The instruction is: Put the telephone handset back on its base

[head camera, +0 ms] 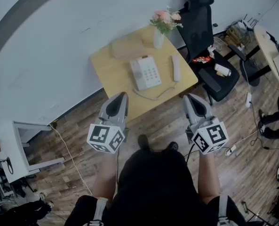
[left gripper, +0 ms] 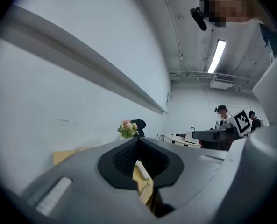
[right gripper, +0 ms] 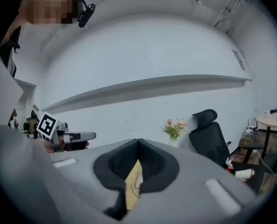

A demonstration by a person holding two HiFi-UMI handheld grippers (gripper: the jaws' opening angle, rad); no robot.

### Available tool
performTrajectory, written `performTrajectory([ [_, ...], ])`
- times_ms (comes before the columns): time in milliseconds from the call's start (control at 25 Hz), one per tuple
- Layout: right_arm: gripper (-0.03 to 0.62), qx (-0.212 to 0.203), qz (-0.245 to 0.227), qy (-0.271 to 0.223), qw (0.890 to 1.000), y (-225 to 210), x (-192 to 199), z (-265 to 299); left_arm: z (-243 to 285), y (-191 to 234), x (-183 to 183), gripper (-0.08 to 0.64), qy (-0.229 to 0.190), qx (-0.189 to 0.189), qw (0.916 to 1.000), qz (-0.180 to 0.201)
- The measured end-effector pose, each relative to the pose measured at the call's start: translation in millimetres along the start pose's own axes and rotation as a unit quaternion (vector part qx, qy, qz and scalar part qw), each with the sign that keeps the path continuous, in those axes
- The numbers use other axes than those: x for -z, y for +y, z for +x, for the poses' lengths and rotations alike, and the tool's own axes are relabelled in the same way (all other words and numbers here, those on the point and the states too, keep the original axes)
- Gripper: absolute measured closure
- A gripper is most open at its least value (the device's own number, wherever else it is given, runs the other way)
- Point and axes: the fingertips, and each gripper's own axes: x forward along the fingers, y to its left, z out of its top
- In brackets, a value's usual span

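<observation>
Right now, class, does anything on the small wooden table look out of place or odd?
The handset lies flat on the table, to the right of the telephone base in the head view, not on it; its cord trails loose near the front edge. The vase stands upright; nothing else stands out.

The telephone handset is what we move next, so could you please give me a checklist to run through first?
1. Handset in view and reachable: ok. It lies on the table, right of the base.
2. Base's cradle free: ok, nothing lies on it.
3. Right gripper ready to grasp: not ok. Its jaws are shut and empty, short of the table.
4. Left gripper out of the way: ok. It is shut, empty and short of the table.
5. Cord untangled: ok, a loose loop in front of the base.
6. Vase clear of the handset: ok, it stands apart behind it.
</observation>
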Motion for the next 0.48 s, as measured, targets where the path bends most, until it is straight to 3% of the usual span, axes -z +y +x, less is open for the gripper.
performTrajectory([
  [280, 0.589, -0.001, 0.008, -0.008, 1.000, 8, 2, 14, 4, 12, 1, 0.551, 0.007, 0.011, 0.9999, -0.004],
  [480, 0.589, 0.033, 0.032, -0.024, 0.999, 4, 2, 15, 5, 19, 5, 0.551, 0.016, 0.022, 0.9996, -0.007],
])
